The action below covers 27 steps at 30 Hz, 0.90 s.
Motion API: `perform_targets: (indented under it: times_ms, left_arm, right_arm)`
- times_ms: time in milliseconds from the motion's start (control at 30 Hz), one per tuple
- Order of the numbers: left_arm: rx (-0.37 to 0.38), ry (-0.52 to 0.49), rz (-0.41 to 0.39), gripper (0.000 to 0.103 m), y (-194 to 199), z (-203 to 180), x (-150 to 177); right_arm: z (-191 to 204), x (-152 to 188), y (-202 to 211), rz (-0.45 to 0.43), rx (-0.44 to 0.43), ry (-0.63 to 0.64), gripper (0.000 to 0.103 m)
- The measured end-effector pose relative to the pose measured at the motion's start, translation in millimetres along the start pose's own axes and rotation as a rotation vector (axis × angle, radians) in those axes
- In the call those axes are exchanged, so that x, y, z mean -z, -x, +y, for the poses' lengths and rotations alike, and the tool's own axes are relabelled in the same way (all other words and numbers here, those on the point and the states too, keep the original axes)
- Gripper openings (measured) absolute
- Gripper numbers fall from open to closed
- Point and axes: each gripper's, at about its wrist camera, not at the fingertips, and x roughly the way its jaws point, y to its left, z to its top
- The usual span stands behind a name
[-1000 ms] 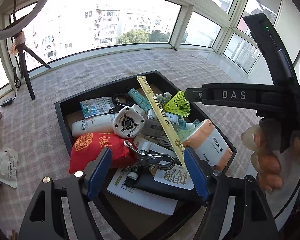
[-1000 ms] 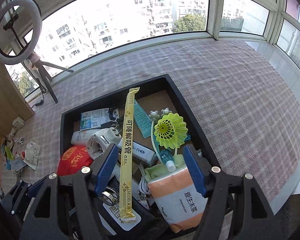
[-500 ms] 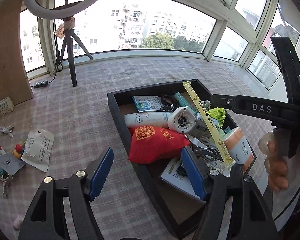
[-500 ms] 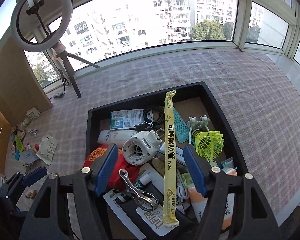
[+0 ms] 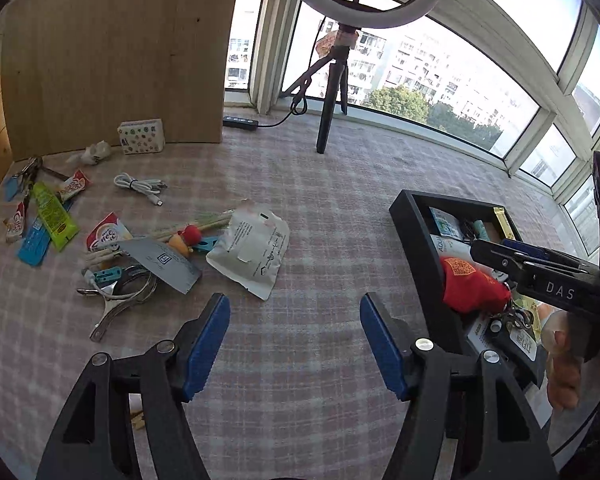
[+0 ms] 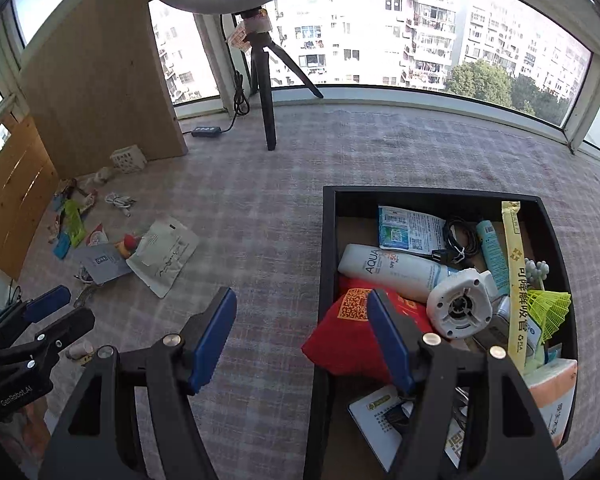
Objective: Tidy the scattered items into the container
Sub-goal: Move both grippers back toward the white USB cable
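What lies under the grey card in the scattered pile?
The grey card overlaps a metal clip, a teal piece and pale sticks. Whatever lies beneath its middle is hidden.

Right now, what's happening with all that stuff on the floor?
A person is tidying up with a gripper in each hand. The black tray already holds lots of things, like a red pouch and a sunscreen tube. Both grippers are open and empty. The left gripper points toward the pile left on the carpet, where a white packet and a metal clip lie. The right gripper hangs over the tray's left edge.
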Motion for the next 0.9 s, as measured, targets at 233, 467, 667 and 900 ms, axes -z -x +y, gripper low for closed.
perform_targets:
  times_ms: [233,467,667,900]
  left_arm:
    - [-0.096,0.152,-0.033,0.062,25,96,1]
    - [-0.171,0.264,-0.060,0.062,46,172,1]
    - [-0.198,0.290,-0.062,0.062,50,214,-10]
    - [-0.183,0.342,-0.045,0.062,36,255,-34]
  right_arm:
    - [67,-7,-19,0.030,-0.045,0.097,0.067]
    - [123,-18,-29,0.030,-0.086,0.162,0.067]
    - [170,-32,-43,0.039,-0.102,0.220,0.067]
    - [224,-65,-66,0.059,-0.097,0.323,0.066]
